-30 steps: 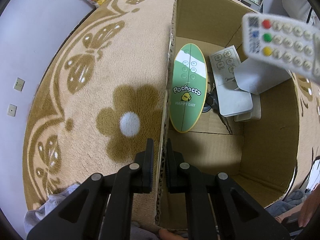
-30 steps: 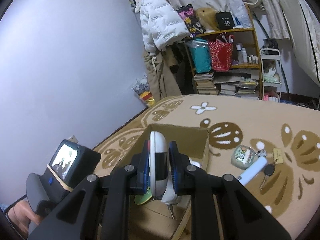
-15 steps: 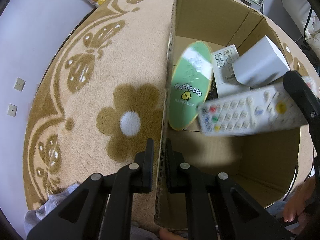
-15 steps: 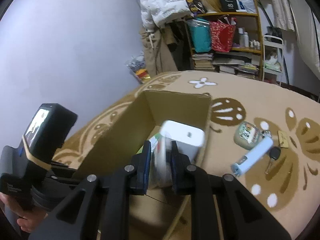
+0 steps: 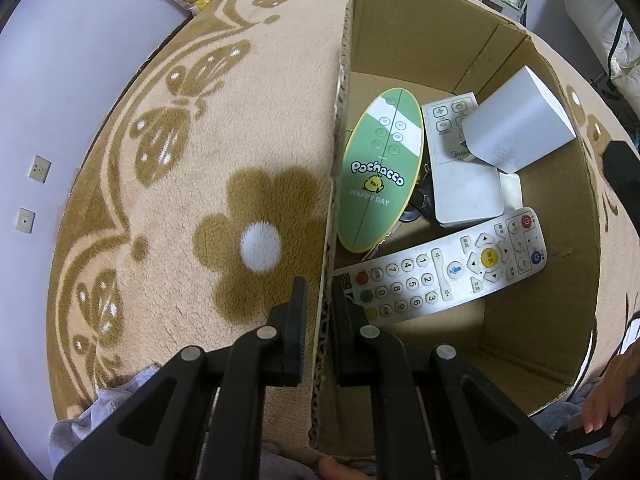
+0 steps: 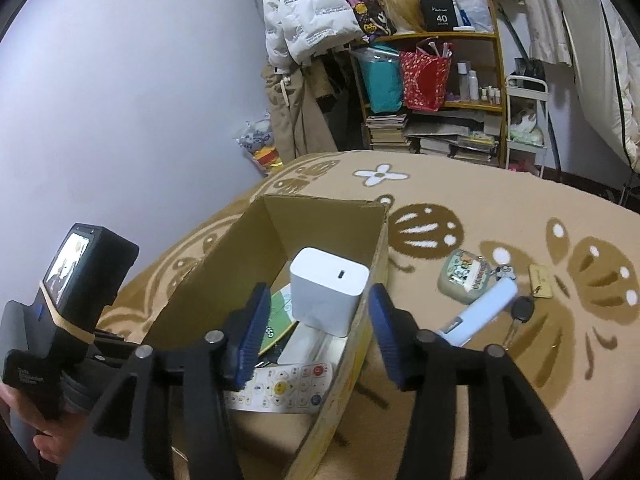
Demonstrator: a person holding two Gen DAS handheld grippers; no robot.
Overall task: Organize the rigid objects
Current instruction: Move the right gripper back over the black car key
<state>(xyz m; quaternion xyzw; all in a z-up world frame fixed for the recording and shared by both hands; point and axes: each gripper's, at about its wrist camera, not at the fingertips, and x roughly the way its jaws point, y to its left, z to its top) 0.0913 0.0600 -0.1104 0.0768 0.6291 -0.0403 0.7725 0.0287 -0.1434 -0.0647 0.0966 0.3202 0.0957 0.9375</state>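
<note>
Remote (image 5: pixel 440 276) now dropped inside box (image 5: pixel 540 320)

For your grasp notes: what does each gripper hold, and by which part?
The left gripper is shut on the cardboard box, pinching the top edge of its side wall. The right gripper is open, holding nothing.

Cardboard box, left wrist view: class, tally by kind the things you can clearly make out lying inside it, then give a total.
Inside the cardboard box:
Remote controls: 2, the TV remote and the white air-conditioner remote
Green oval Pochacco item: 1
White cube-shaped block: 1
Total: 4, leaving out half-hidden dark bits beneath.
</note>
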